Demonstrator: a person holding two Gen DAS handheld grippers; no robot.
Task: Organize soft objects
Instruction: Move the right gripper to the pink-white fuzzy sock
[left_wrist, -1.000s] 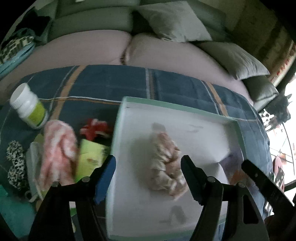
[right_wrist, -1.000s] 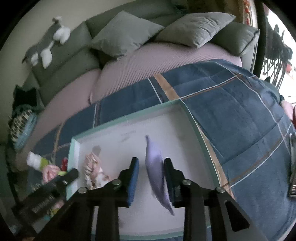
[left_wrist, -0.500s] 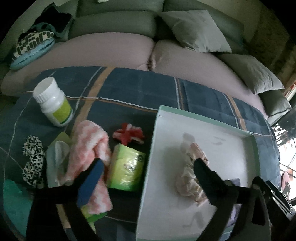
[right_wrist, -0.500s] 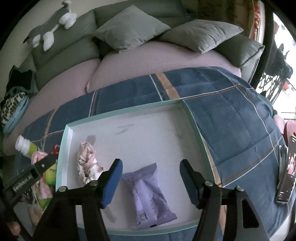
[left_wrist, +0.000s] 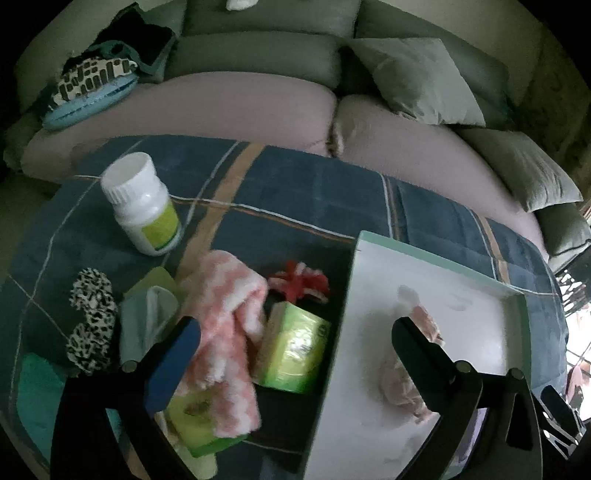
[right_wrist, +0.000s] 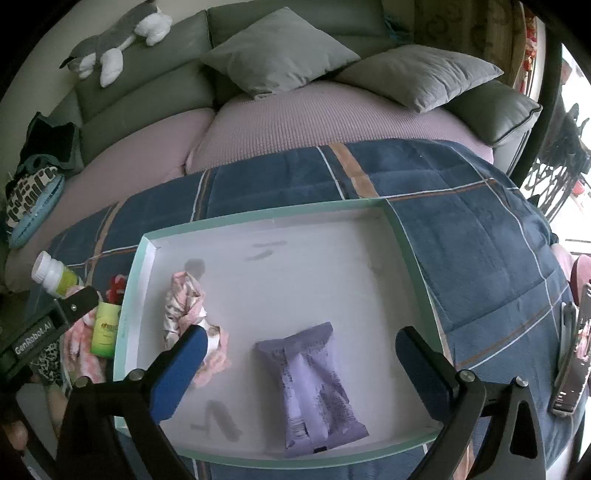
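Note:
A white tray with a mint rim (right_wrist: 258, 218) lies on the blue plaid blanket (right_wrist: 461, 221). A crumpled pink patterned cloth (right_wrist: 188, 310) and a purple packet (right_wrist: 314, 387) lie in it. My right gripper (right_wrist: 303, 332) hangs just above the packet; its jaws are opening and do not touch it. My left gripper (left_wrist: 293, 328) straddles the tray's left rim (left_wrist: 347, 314); its jaws are opening with nothing gripped. Under it lie a pink-and-white fluffy sock (left_wrist: 225, 332) and a green box (left_wrist: 295, 350). Its right finger hides part of the pink cloth (left_wrist: 402, 380).
Left of the tray lie a red-and-white pompom (left_wrist: 299, 284), a leopard-print scrunchie (left_wrist: 90, 321), a pale pouch (left_wrist: 147, 317) and an upright white bottle (left_wrist: 142, 206). A dark flat device (right_wrist: 569, 369) lies at the right. Sofa cushions (right_wrist: 277, 48) rise behind.
The right gripper let go of the purple packet, which now lies flat in the tray. The left gripper moved left from over the pink cloth towards the pile. Both jaws spread wide.

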